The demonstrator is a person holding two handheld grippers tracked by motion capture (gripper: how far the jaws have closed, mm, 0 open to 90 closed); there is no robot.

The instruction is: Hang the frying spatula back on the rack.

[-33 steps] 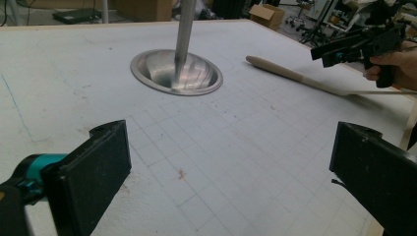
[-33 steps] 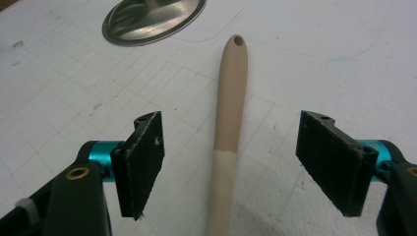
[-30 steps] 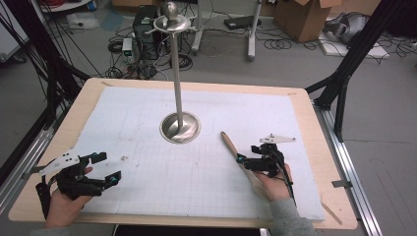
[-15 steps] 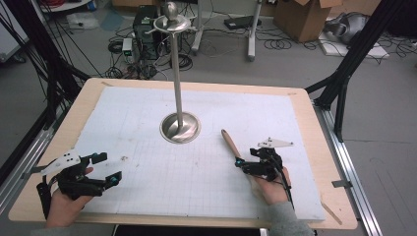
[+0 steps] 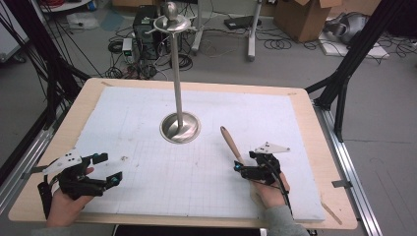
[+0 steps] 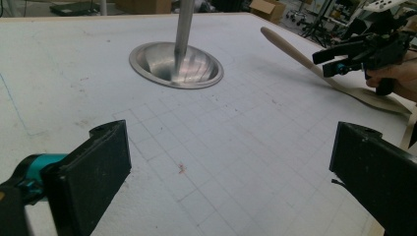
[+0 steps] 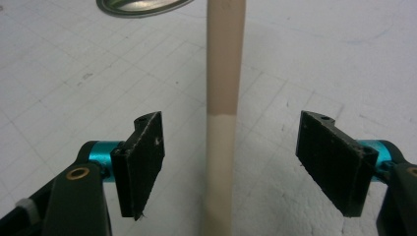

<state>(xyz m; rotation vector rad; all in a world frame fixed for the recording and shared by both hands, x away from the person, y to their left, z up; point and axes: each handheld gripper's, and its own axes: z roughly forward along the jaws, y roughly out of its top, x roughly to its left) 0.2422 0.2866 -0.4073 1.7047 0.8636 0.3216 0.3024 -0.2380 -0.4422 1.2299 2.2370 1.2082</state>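
The right gripper [image 7: 231, 162] has slid back along the spatula [image 5: 231, 144] since a second ago and now straddles its handle, jaws wide, pads clear of it. The spatula lies flat on the mat [image 5: 147, 191] near the stand [image 5: 180, 127]. Closing looks next. The left gripper [image 5: 105, 169] waits open.

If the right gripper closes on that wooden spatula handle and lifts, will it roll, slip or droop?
The wooden spatula looks rigid, so drooping is unlikely. Its flat blade end, seen in the left gripper view, should keep it from rolling. The handle looks smooth and narrow between the open pads of the right gripper, so it could pivot in a grip far from its middle.
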